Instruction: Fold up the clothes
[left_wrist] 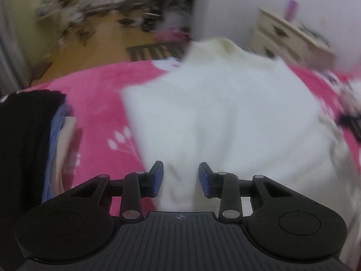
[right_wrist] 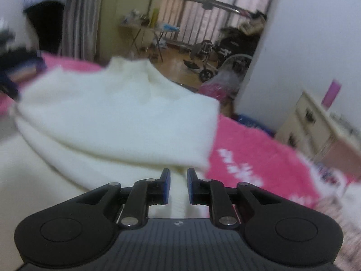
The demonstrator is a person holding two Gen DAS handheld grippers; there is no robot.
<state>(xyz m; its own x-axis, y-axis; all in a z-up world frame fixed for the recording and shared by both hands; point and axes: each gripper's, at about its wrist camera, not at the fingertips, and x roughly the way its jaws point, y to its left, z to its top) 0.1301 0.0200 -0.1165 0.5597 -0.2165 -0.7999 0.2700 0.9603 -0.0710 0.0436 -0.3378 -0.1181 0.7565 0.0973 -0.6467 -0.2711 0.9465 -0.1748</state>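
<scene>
My left gripper [left_wrist: 181, 178] and right gripper [right_wrist: 178, 185] both pinch the sweater [left_wrist: 225, 117] — I'd lift evenly, keep the fold line taut over the blanket [left_wrist: 99, 94].

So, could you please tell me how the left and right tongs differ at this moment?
The left tongs show a wider gap than the right tongs. A narrow ridge of the white garment runs between the left pads; the right tongs pinch a thinner strip under a raised fold. Both have blue pads and work over the pink blanket.
</scene>
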